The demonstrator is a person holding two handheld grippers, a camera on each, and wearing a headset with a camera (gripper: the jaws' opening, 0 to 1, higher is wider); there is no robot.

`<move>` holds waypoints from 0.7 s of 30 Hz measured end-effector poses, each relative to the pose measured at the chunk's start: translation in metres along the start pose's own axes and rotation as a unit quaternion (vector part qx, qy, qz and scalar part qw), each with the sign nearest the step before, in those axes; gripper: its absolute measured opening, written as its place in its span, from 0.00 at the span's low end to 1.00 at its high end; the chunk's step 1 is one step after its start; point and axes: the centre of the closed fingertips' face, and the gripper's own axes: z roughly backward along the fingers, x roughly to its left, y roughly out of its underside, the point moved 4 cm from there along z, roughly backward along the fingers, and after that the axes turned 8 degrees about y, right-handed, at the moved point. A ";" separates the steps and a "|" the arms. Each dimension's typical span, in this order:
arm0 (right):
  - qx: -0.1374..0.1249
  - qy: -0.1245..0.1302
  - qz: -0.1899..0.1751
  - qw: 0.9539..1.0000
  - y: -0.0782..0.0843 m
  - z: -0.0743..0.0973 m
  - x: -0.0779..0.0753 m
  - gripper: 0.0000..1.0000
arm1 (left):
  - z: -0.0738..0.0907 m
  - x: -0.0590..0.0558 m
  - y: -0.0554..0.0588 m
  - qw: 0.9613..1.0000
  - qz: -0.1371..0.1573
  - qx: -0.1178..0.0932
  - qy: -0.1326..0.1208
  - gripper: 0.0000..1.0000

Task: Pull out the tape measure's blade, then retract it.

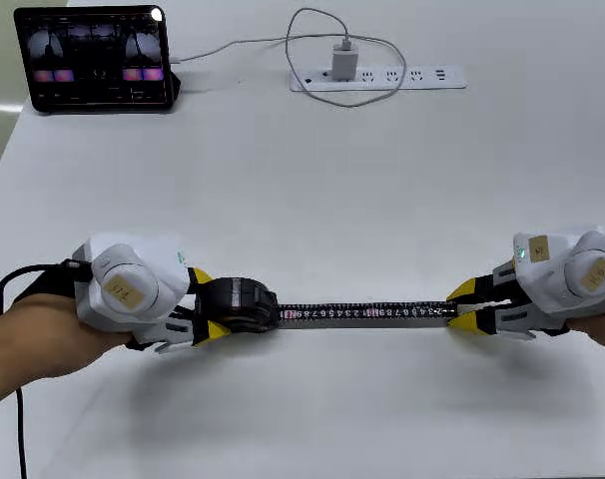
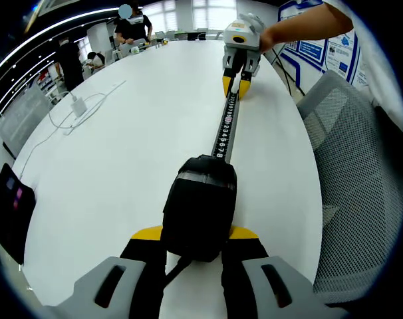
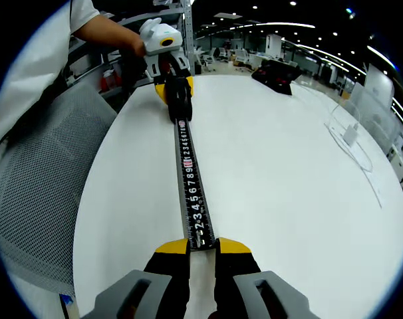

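A black tape measure case rests on the white table, held between the yellow-tipped jaws of my left gripper, which is shut on it. In the left gripper view the case sits between the jaws, and the blade runs away to the other gripper. The dark numbered blade stretches right along the table to my right gripper, shut on its end. In the right gripper view the blade leads from my right gripper to the case.
A tablet stands at the table's far left. A white power strip with a charger and looped cable lies at the far centre. A mesh chair stands beside the table. People stand at the far end of the room.
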 end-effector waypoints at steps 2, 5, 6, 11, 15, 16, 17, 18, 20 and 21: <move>0.002 0.000 0.001 1.000 0.003 0.000 -0.002 0.09 | 0.000 0.000 0.000 1.000 0.000 0.000 0.000 0.27; 0.004 0.000 0.001 1.000 0.007 0.002 -0.002 0.09 | 0.000 0.000 0.000 1.000 -0.001 0.000 0.000 0.27; 0.005 0.000 0.002 1.000 0.008 0.002 -0.003 0.09 | 0.000 0.000 0.000 1.000 0.000 0.000 0.000 0.27; 0.009 0.002 0.002 1.000 0.011 0.005 -0.002 0.09 | 0.000 0.000 0.000 1.000 -0.001 0.000 0.000 0.27; 0.015 0.002 0.001 1.000 0.013 0.009 -0.002 0.09 | 0.000 0.000 0.000 1.000 -0.001 0.000 0.000 0.27; 0.016 0.002 0.002 1.000 0.014 0.010 -0.002 0.09 | 0.000 0.000 0.000 1.000 -0.001 0.001 0.000 0.27; 0.017 0.002 0.001 1.000 0.015 0.011 -0.002 0.09 | 0.000 0.000 0.000 1.000 0.000 0.001 0.000 0.27; 0.018 0.002 0.001 1.000 0.016 0.012 -0.002 0.09 | 0.000 0.000 0.000 1.000 0.001 0.001 0.000 0.27; 0.020 0.003 0.001 1.000 0.018 0.014 -0.002 0.09 | 0.000 0.000 0.000 1.000 0.000 0.001 0.000 0.27; 0.021 0.003 0.001 1.000 0.018 0.015 -0.001 0.10 | 0.000 0.000 0.000 1.000 0.000 0.001 0.000 0.27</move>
